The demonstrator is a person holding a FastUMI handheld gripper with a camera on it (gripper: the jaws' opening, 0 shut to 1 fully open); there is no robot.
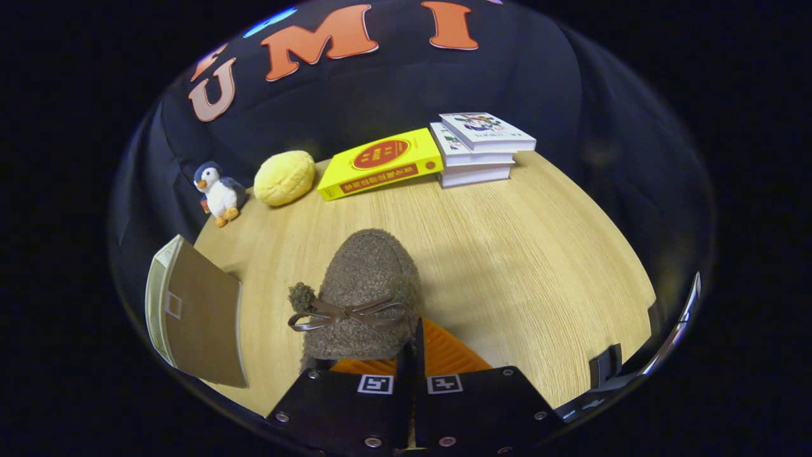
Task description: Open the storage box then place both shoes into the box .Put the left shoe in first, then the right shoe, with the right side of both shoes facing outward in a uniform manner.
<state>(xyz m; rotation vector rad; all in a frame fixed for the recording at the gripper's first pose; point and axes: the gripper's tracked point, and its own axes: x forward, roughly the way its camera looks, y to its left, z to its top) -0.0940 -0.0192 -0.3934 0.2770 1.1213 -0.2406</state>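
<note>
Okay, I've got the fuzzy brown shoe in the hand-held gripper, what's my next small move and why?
Probably carry the brown shoe left toward the storage box and lower it inside. The hand-held gripper looks shut on the shoe's rim, the shoe sits just ahead of the fingers, and the box stands to its left with its flap swung open.

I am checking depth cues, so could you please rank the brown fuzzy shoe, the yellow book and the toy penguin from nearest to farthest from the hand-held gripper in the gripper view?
1. Brown fuzzy shoe: right at the hand-held gripper, whose fingers are closed on its rear edge.
2. Toy penguin: beyond the shoe, off to the left by the booth wall.
3. Yellow book: at the table's far edge, beside the white books; only slightly farther than the penguin.
</note>
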